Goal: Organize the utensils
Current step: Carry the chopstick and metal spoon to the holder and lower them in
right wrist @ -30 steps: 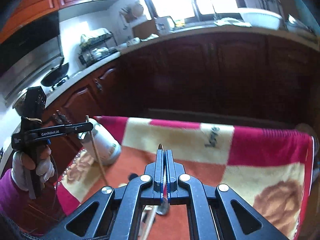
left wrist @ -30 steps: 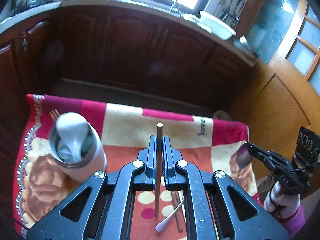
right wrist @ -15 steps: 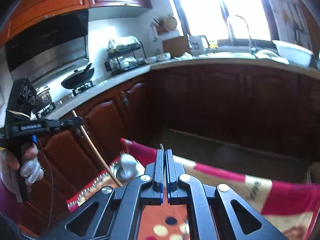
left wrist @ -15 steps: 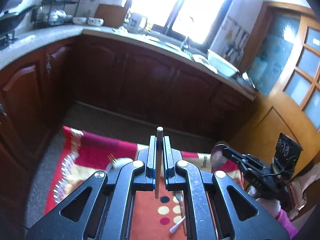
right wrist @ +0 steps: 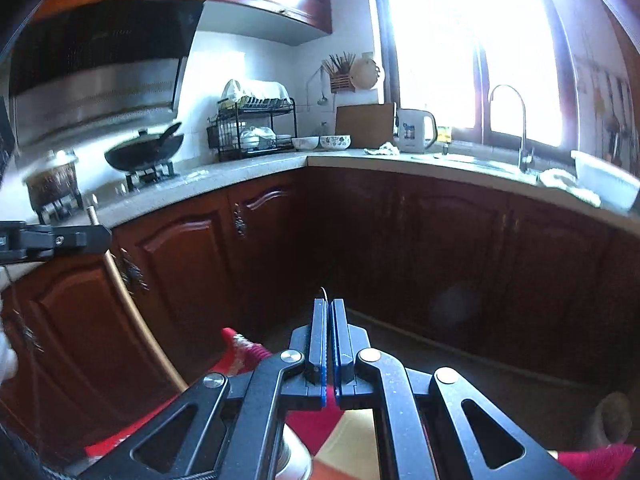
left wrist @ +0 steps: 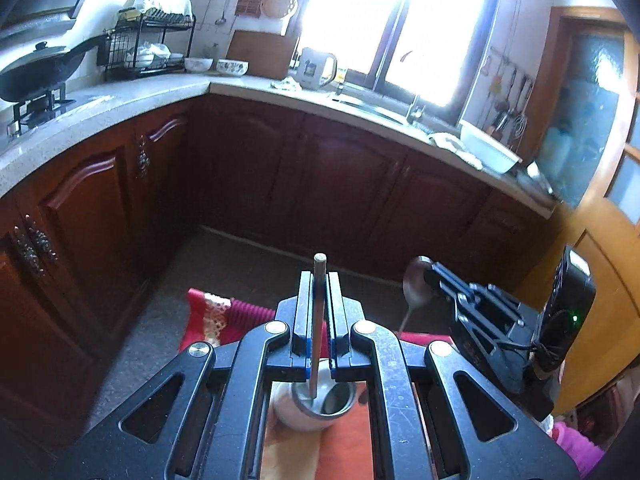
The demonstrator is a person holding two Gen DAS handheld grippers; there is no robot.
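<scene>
My left gripper [left wrist: 319,280] is shut on a chopstick [left wrist: 317,320] held upright; its lower end dips into the mouth of a white metal-lined cup [left wrist: 316,406] directly below. My right gripper [right wrist: 328,308] is shut on a metal spoon [left wrist: 416,286], seen at the right of the left wrist view with its bowl up; only a thin edge [right wrist: 323,292] shows between its own jaws. The left gripper [right wrist: 96,236] with the chopstick [right wrist: 132,312] shows at the left of the right wrist view. The cup rim [right wrist: 296,460] peeks in below.
The cup stands on a red, orange and cream cloth [left wrist: 224,316] on the table. Beyond are dark wood cabinets [left wrist: 320,184], a grey counter [left wrist: 120,100] with a wok [left wrist: 36,68], dish rack [left wrist: 148,48], kettle [left wrist: 316,68] and sink.
Both grippers have risen and tilted up, so the views now show the kitchen more than the cloth. The chopstick moved over the cup and its tip went into the mouth.
</scene>
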